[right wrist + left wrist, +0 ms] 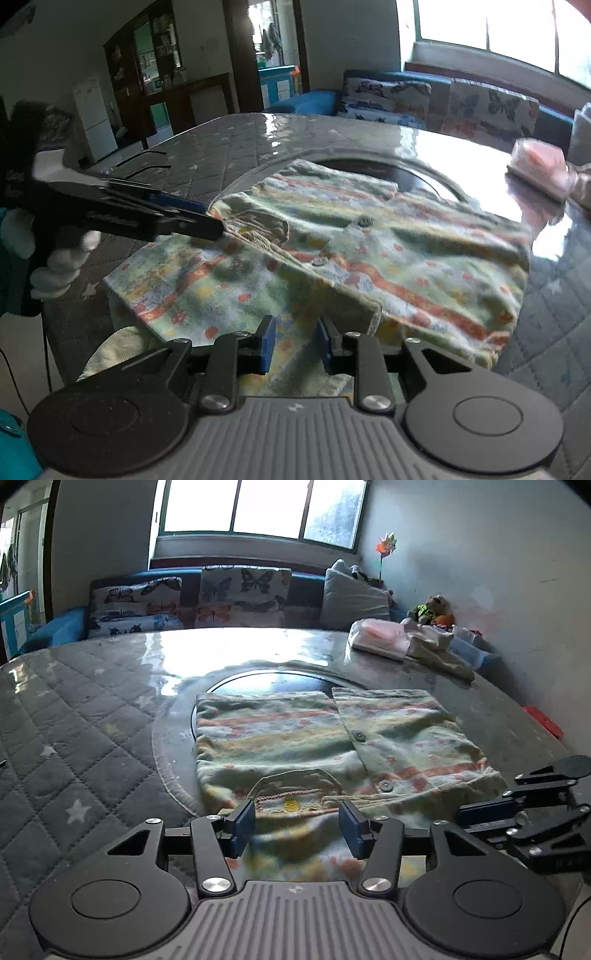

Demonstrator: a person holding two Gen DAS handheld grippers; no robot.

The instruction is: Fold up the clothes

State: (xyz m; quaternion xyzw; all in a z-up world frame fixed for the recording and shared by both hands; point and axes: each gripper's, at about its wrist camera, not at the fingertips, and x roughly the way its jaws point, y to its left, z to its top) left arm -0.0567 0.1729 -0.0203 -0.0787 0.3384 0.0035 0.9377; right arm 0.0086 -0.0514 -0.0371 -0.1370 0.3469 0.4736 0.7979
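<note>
A pale green child's shirt [295, 731] with orange stripes and buttons lies partly folded on the round table [92, 720]. My left gripper [297, 827] is open, its blue pads standing either side of the collar and neck label at the shirt's near edge. In the right wrist view the same left gripper [210, 218] reaches in from the left, held by a white-gloved hand [55, 266], tips at the collar. My right gripper [295, 345] hovers over the near fold of the shirt [369, 258], jaws a little apart with cloth showing in the gap. It also shows side-on as the right gripper [469, 814].
The table wears a grey quilted star cover under shiny plastic, with a dark round disc [266, 681] in the middle under the shirt. A pink packet in a clear bag [376, 637] and a beige cloth [439, 650] lie at the back right. A sofa with butterfly cushions [240, 594] stands behind.
</note>
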